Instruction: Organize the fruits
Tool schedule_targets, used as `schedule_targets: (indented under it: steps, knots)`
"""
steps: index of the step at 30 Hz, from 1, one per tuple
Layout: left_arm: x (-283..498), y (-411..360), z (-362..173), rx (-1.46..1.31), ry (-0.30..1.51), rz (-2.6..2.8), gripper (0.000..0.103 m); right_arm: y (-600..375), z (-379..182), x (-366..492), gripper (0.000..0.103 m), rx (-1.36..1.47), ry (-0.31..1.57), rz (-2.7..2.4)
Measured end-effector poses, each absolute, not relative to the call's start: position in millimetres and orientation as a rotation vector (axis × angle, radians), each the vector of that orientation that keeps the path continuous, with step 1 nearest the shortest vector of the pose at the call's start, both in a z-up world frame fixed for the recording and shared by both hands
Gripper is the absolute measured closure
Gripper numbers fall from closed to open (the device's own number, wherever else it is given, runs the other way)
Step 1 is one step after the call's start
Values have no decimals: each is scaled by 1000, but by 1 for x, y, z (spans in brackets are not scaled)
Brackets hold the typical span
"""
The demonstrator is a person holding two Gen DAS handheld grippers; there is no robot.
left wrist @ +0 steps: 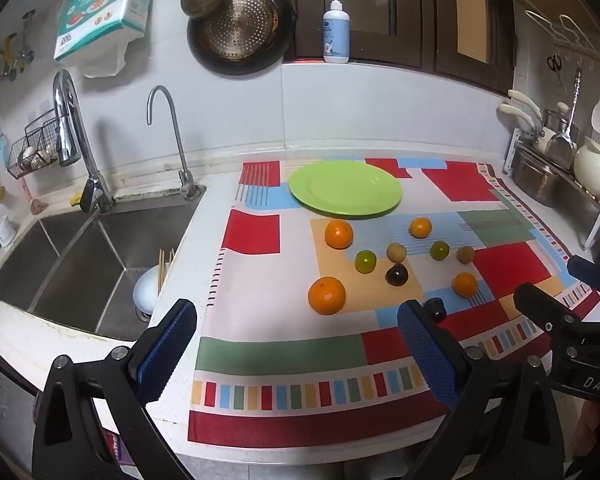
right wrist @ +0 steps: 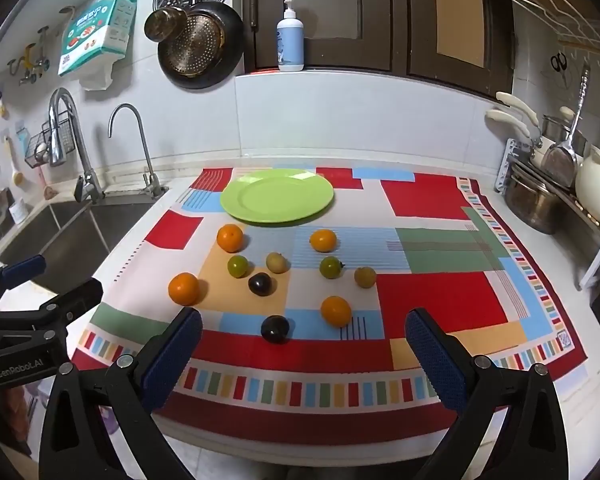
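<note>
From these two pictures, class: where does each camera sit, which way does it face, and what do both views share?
Left wrist: sits on the left gripper, faces across the patterned mat toward the wall, sink at left; own open fingers show, right gripper at right.
Right wrist: sits on the right gripper, same heading; left gripper at left.
Shared: green plate, fruits, soap bottle.

You have ten small round fruits loose on the patchwork cloth, none touching: four glossy oranges (right wrist: pixel 230 237) (right wrist: pixel 323 240) (right wrist: pixel 184 289) (right wrist: pixel 336 311), two green ones (right wrist: pixel 237 266) (right wrist: pixel 330 267), two tan ones (right wrist: pixel 277 262) (right wrist: pixel 365 277), two dark purple ones (right wrist: pixel 259 283) (right wrist: pixel 275 329). Your round green plastic plate (right wrist: pixel 240 196) lies flat behind them, bare.
</note>
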State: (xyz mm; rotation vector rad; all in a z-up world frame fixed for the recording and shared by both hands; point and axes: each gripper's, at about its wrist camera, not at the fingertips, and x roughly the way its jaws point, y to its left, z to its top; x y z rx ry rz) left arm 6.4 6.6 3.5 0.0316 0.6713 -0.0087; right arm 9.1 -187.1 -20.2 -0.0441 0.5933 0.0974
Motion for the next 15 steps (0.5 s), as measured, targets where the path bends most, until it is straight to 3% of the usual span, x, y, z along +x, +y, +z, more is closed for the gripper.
schedule_targets:
  steps: [15]
  knots:
    - [9, 9, 6, 30, 671, -11, 1, -181, -19, 16, 1, -43, 591, 97]
